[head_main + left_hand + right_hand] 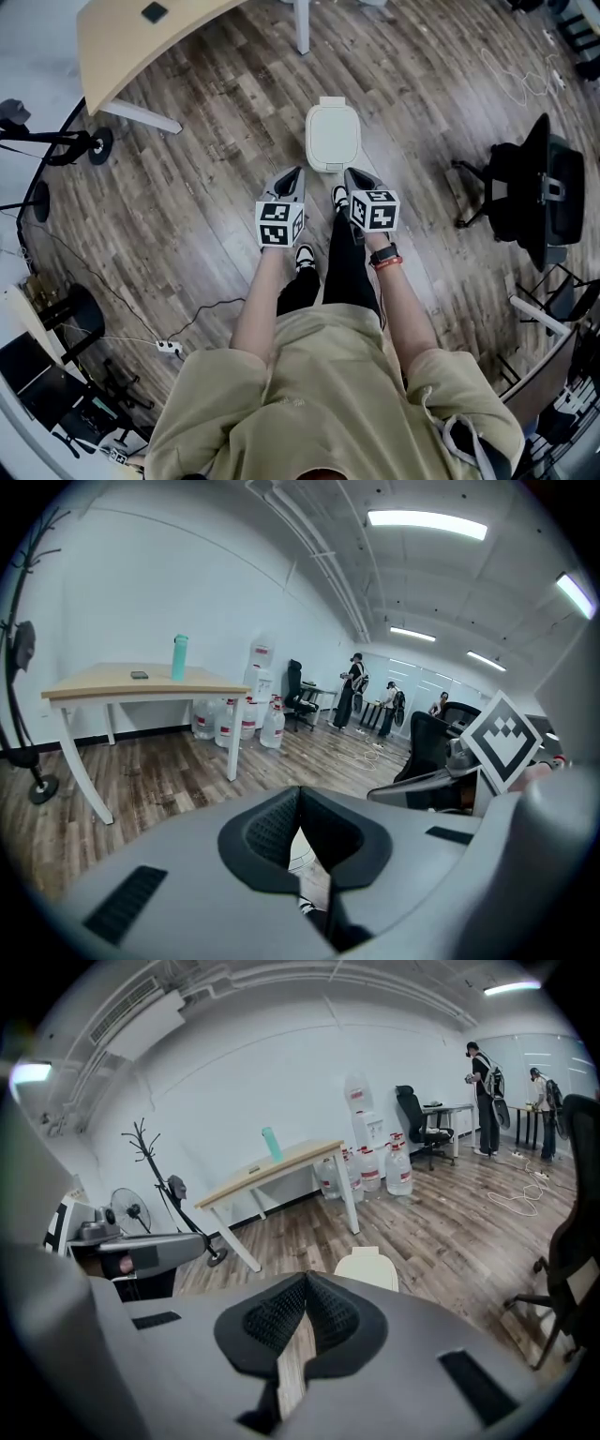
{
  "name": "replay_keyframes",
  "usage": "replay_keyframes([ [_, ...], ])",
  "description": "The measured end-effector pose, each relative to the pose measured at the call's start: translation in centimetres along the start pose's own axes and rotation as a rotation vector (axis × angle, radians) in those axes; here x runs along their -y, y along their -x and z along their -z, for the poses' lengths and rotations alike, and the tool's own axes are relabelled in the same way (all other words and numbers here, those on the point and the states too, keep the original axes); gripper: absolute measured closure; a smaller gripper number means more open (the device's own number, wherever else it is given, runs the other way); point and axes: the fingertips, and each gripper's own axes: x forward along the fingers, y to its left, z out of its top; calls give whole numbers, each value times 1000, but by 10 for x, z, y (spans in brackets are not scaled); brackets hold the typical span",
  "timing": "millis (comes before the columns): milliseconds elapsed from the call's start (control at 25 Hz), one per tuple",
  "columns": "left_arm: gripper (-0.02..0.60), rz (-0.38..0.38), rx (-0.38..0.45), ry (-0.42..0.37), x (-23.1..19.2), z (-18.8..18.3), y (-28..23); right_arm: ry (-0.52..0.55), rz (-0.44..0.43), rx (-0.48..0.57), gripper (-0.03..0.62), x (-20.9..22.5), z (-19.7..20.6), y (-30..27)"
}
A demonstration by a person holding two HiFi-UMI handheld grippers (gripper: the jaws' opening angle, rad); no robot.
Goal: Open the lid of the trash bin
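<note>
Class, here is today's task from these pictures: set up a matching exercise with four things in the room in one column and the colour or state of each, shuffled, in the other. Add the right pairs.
Things:
1. trash bin
2. table
3. office chair
4. bottle

Colour or state:
A. black
B. teal, upright on the table
C. white, lid down
D. light wood top, white legs

Pairs: 1-C, 2-D, 3-A, 4-B

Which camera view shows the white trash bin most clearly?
The head view: the whole trash bin is seen from above, lid closed. The right gripper view shows only its top behind the jaws. The left gripper view shows at most a pale sliver.
</note>
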Motion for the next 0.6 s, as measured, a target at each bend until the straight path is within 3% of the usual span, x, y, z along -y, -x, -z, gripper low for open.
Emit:
replay_keyframes([
  [600, 558, 26, -80, 12, -26, 59, -68, 32, -27, -142, 594, 41, 68, -94],
])
